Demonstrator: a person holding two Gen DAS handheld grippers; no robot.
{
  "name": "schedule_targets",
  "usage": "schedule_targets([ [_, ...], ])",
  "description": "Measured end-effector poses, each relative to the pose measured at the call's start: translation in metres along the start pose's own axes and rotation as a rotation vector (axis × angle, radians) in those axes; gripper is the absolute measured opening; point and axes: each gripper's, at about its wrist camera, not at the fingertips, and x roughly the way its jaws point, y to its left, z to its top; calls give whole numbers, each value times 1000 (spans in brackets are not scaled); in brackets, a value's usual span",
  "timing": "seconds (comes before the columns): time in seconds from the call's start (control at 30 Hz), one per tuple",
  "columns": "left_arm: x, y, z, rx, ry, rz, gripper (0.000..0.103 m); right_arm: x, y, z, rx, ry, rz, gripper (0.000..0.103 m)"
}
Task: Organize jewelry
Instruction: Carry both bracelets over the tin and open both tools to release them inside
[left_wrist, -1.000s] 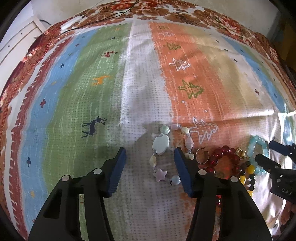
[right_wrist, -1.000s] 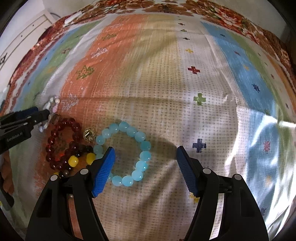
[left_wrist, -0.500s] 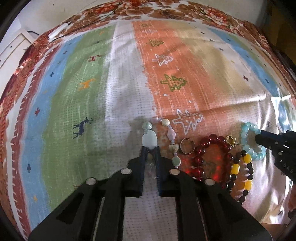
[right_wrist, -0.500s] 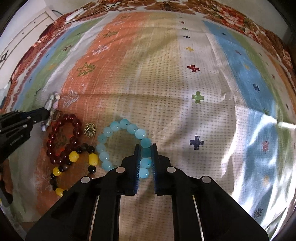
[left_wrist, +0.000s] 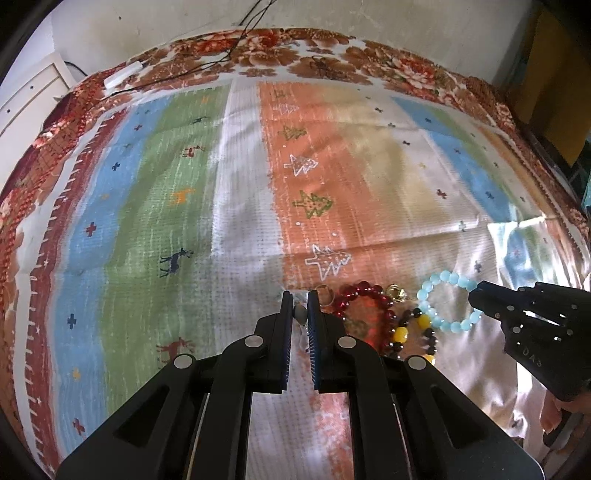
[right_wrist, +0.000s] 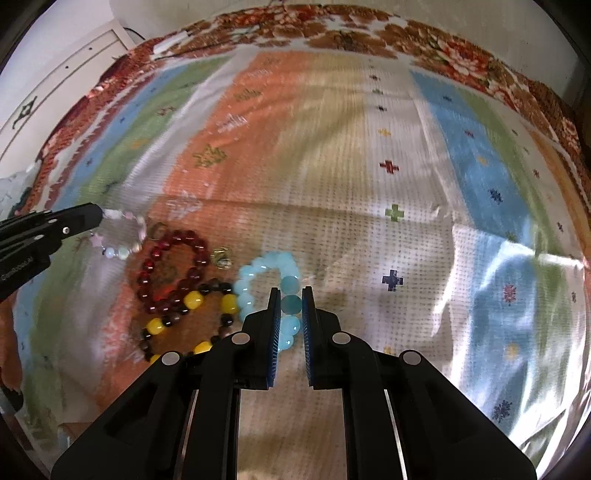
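Observation:
My left gripper (left_wrist: 299, 301) is shut on a pale stone-bead bracelet (left_wrist: 300, 314), which hangs lifted from its tips in the right wrist view (right_wrist: 123, 236). My right gripper (right_wrist: 290, 295) is shut on a light blue bead bracelet (right_wrist: 258, 277), seen as a ring in the left wrist view (left_wrist: 439, 295). Between them on the cloth lie a dark red bead bracelet (right_wrist: 173, 262), a black-and-yellow bead bracelet (right_wrist: 192, 317), a small gold charm (right_wrist: 221, 256) and a thin ring (left_wrist: 323, 295).
A striped patterned cloth (left_wrist: 184, 221) covers the surface, with a floral border (left_wrist: 295, 59) at the far edge. A white cable and adapter (left_wrist: 122, 75) lie at the far left. A white cabinet (right_wrist: 55, 81) stands beyond the left edge.
Both grippers went from open to shut on their bracelets, then rose. The pale bracelet has left the cloth and the blue one has shifted right.

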Motion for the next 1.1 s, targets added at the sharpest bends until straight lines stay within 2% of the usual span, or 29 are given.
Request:
schedule_targets([
  [0.53, -43, -5, -9, -28, -54, -35, 8, -36, 14, -11, -50, -65, 30, 12],
  [1.1, -79, -19, -26, -3, -100, -73, 8, -77, 26, -31, -79, -140, 26, 12],
])
